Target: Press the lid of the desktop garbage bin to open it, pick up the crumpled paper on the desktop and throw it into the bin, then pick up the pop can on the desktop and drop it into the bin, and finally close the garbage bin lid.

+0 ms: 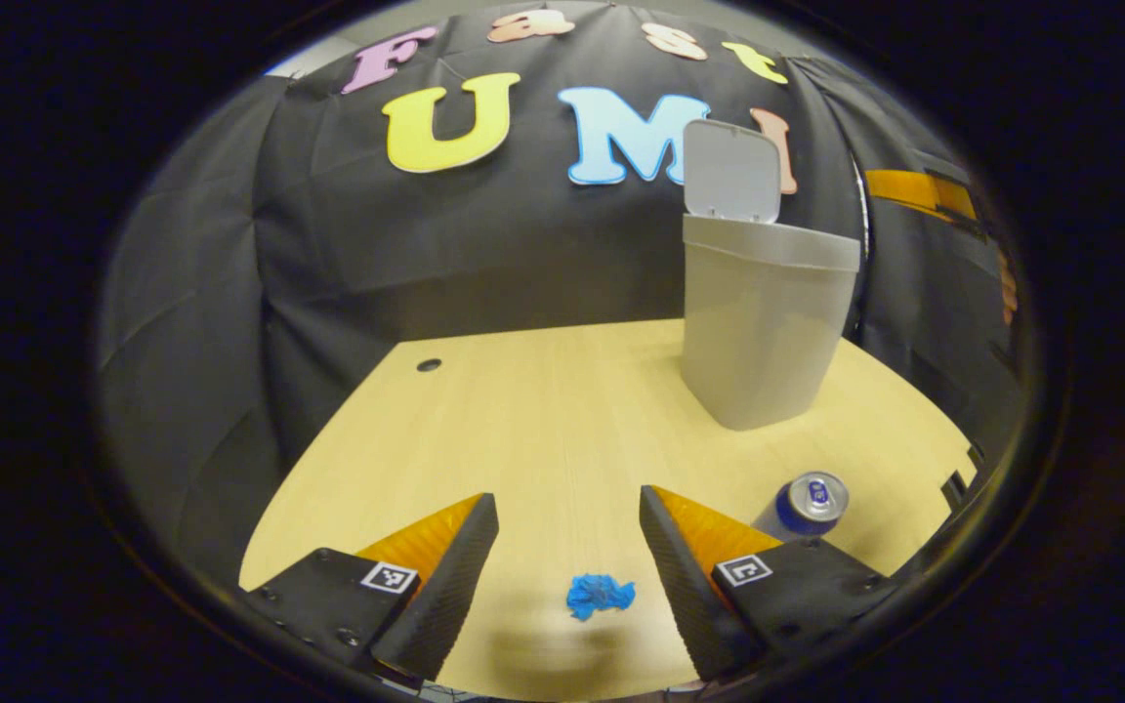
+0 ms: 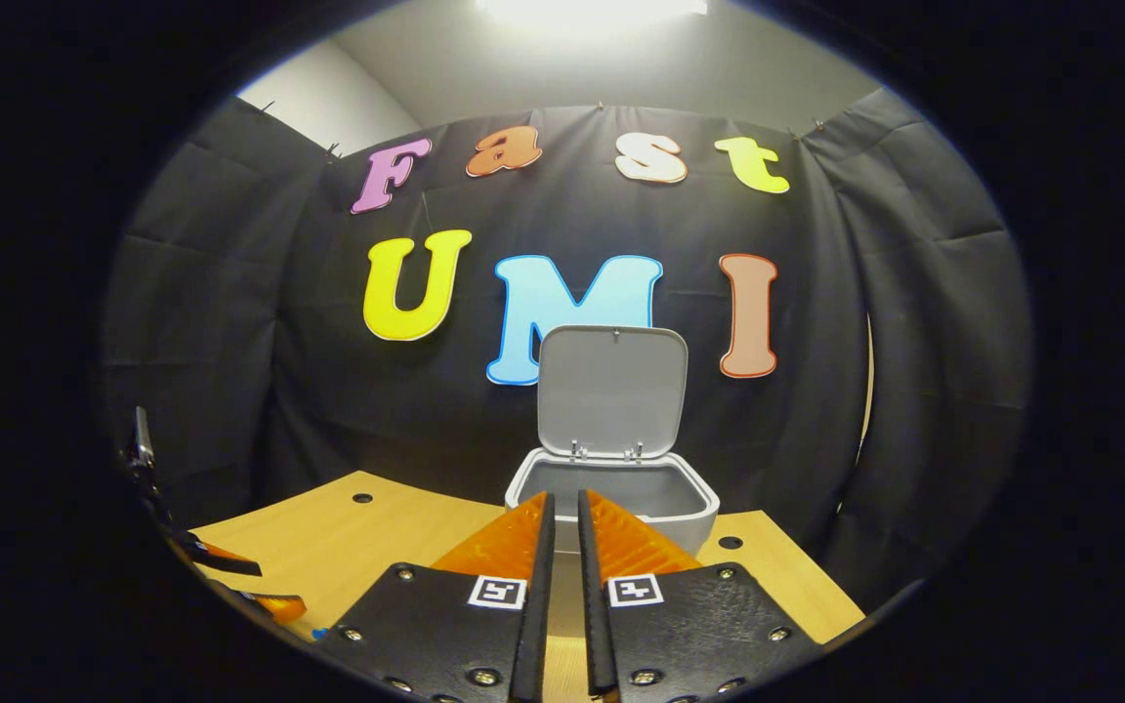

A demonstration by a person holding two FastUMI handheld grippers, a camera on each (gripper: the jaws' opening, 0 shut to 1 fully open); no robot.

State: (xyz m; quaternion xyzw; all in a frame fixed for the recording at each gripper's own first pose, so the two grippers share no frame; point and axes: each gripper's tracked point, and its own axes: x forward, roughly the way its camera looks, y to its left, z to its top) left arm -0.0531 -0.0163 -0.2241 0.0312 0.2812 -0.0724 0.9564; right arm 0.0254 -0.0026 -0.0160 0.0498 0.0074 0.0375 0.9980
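The grey desktop bin (image 1: 763, 332) stands at the back right of the wooden table (image 1: 543, 410) with its lid (image 1: 730, 171) standing upright, open. A blue crumpled paper (image 1: 600, 595) lies on the table between and just below the fingers of my left gripper (image 1: 567, 498), which is open and holds nothing. The blue pop can (image 1: 807, 505) stands upright right of that gripper. In the right gripper view, my right gripper (image 2: 563, 498) is shut with nothing in it, raised just in front of the open bin (image 2: 699, 508) and its lid (image 2: 613, 391).
A small round hole (image 1: 429, 365) sits in the table's far left part. The black cloth wall closes in behind the bin. The left gripper's fingers (image 2: 230, 568) show at the left edge of the right gripper view, over the table (image 2: 328, 537).
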